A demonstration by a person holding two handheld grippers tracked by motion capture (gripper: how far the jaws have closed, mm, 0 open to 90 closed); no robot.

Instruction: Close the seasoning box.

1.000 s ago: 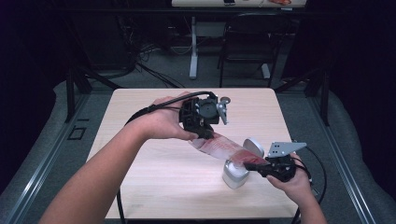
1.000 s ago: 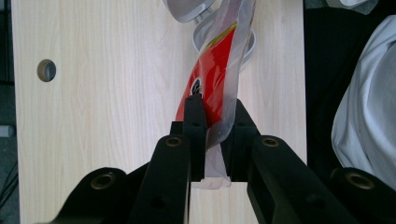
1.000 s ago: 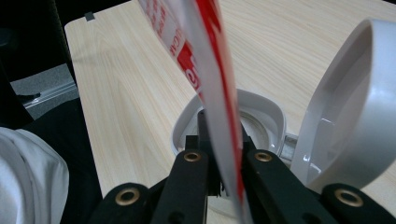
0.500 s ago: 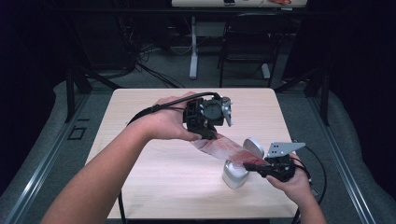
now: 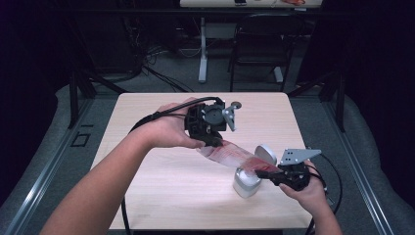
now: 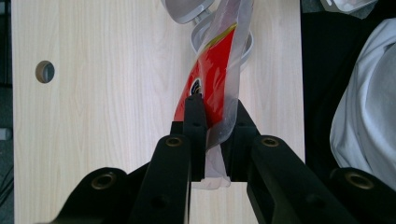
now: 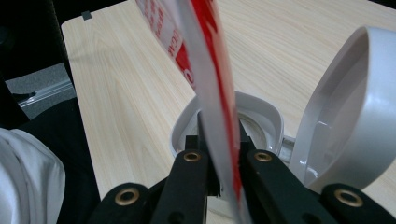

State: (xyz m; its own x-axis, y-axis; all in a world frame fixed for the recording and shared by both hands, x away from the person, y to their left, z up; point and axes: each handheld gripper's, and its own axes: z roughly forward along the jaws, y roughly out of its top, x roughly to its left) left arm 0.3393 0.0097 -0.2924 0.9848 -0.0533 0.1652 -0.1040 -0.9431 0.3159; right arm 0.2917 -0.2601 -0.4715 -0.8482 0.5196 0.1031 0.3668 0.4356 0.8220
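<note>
dark workroom, cables and chair legs beyond a pale wood-grain surface (image 5: 161, 186) that carries the work. item one: red and clear plastic pouch (image 5: 230, 154), flat, printed, held off the surface between both tools, over the right half and toward the near edge. its long axis runs on a slant from the middle of the surface down toward the near right corner, the upper end higher, the lower end dipping at the container; in the left gripper view it points away from the lens toward the far rim of the pot. item two: small grey container (image 5: 246, 182) with hinged lid (image 5: 265, 153) thrown back and standing open, set near the near right corner, mouth upward. item three: left gripper (image 5: 215, 139), jaws drawn in and pinching the pouch's upper end, the film crumpled between the black pads (image 6: 194, 122). item four: right gripper (image 5: 260, 172), jaws pressed nearly together on the pouch's lower edge, directly above the open mouth, as the right gripper view shows with the strip (image 7: 210, 93) rising between them over the rim (image 7: 261, 114). judged purpose: a two-ended hold keeps the limp film taut and steerable, the high end tilted so contents would run downhill, the low end parked over the opening so anything released lands inside. the open lid sits behind the pouch, clear of its path. whether the pouch's lower end is torn open cannot be told.
</note>
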